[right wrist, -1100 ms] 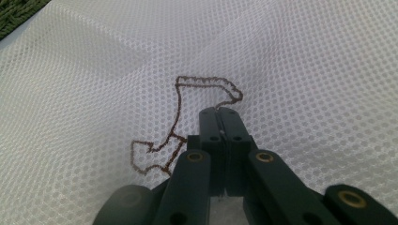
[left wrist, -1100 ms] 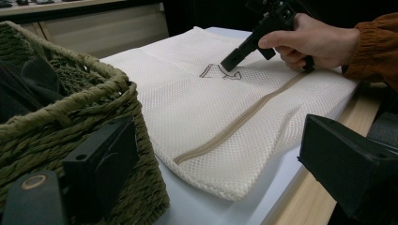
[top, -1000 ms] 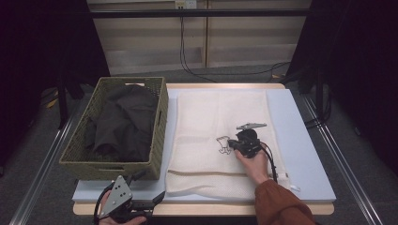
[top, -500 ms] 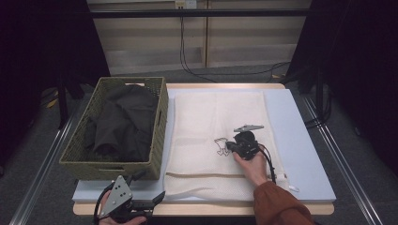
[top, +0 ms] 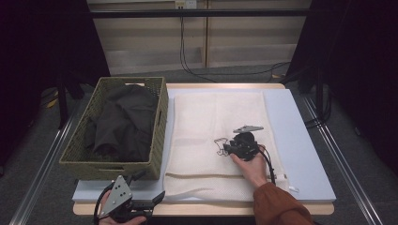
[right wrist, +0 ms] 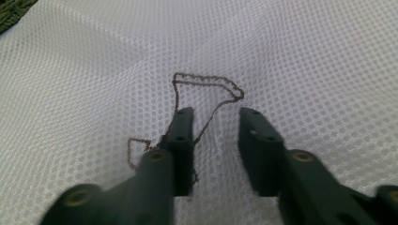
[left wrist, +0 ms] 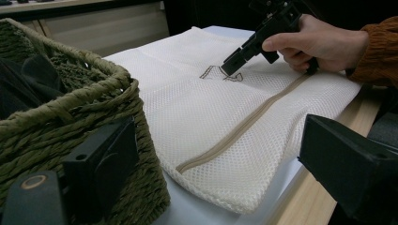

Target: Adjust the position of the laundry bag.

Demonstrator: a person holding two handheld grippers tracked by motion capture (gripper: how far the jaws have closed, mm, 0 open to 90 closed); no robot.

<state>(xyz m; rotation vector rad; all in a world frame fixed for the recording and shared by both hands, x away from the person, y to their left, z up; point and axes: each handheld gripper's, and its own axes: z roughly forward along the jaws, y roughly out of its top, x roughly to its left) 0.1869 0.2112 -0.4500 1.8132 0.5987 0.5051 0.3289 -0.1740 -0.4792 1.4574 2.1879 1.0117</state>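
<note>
Right hand-held gripper (top: 228,149) poised with jaws parted and empty over the dark embroidered outline (right wrist: 206,110) at the middle of the white mesh zippered laundry bag (top: 213,126), spread flat on the pale blue padded surface (top: 300,140) at 3 o'clock of the olive woven basket (top: 159,136) of dark clothing (top: 124,122). Best done by lowering straight down, pinching just 1 layer of mesh, closing fully before lifting. Left hand-held gripper (top: 157,197) released too, waiting at the 7 o'clock edge.
</note>
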